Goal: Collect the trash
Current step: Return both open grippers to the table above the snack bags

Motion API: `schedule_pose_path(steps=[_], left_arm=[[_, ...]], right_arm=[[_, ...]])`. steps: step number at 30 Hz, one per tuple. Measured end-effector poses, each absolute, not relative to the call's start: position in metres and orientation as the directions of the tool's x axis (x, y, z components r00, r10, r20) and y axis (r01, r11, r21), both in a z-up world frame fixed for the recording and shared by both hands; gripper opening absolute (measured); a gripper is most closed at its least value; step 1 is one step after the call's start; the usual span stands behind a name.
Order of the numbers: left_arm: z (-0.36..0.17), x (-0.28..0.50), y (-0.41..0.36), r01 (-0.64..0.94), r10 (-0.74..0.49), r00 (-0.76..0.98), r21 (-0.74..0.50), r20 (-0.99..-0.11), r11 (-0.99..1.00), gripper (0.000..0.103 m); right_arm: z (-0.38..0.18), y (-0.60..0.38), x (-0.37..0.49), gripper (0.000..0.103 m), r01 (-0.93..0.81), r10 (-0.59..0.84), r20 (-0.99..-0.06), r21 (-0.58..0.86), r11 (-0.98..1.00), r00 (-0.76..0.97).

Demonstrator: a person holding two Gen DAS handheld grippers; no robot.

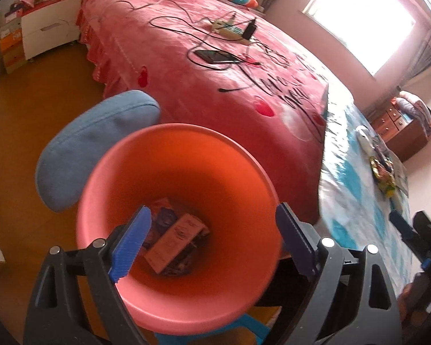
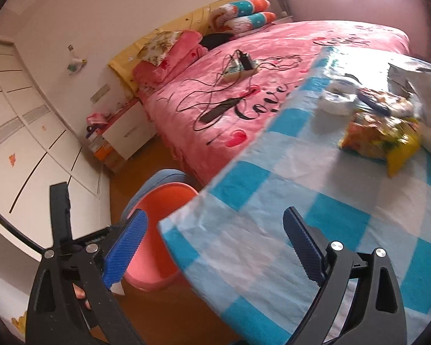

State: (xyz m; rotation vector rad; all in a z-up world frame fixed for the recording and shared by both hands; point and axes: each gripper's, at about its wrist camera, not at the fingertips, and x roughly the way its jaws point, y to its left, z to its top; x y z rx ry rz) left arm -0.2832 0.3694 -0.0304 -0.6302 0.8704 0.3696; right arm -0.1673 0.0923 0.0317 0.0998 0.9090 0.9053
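An orange-pink trash bin (image 1: 186, 172) stands beside the table, with a pink box (image 1: 175, 241) and dark wrappers at its bottom. My left gripper (image 1: 212, 241) is open and empty right above the bin's mouth. My right gripper (image 2: 215, 247) is open and empty over the near corner of the blue-and-white checked tablecloth (image 2: 330, 201). The bin (image 2: 163, 201) shows partly under the table edge in the right wrist view. A yellow-orange snack bag (image 2: 379, 138), a white tub (image 2: 336, 103) and other wrappers lie on the table's far right. The snack bag (image 1: 383, 175) also shows in the left wrist view.
A blue cushioned chair back (image 1: 94, 143) stands just behind the bin. A pink bed (image 2: 273, 72) with cables, a power strip (image 2: 238, 69) and a phone (image 1: 215, 56) fills the middle. A white nightstand (image 1: 48, 31), wardrobe doors (image 2: 28, 143) and a wooden dresser (image 1: 399, 126) line the walls.
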Motion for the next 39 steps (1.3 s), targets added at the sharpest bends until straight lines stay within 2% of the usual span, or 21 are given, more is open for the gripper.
schedule_pose_path(steps=[12, 25, 35, 39], left_arm=[[0.001, -0.25, 0.305, -0.419, 0.009, 0.612, -0.315, -0.791, 0.851, 0.089], [0.042, -0.183, 0.226, -0.258, -0.045, 0.635, -0.266, -0.771, 0.929, 0.089], [0.069, -0.101, 0.183, -0.181, -0.099, 0.66, -0.285, -0.745, 0.941, 0.089], [0.075, -0.061, 0.171, -0.151, -0.16, 0.659, -0.338, -0.735, 0.929, 0.089]], right_arm=[[0.037, 0.041, -0.16, 0.094, -0.621, 0.733, -0.578, 0.439, 0.649, 0.358], [0.036, -0.037, -0.117, 0.094, -0.489, 0.71, -0.536, 0.515, 0.703, 0.457], [0.037, -0.094, -0.08, 0.094, -0.361, 0.661, -0.521, 0.566, 0.741, 0.54], [0.036, -0.11, -0.07, 0.094, -0.331, 0.642, -0.524, 0.57, 0.752, 0.56]])
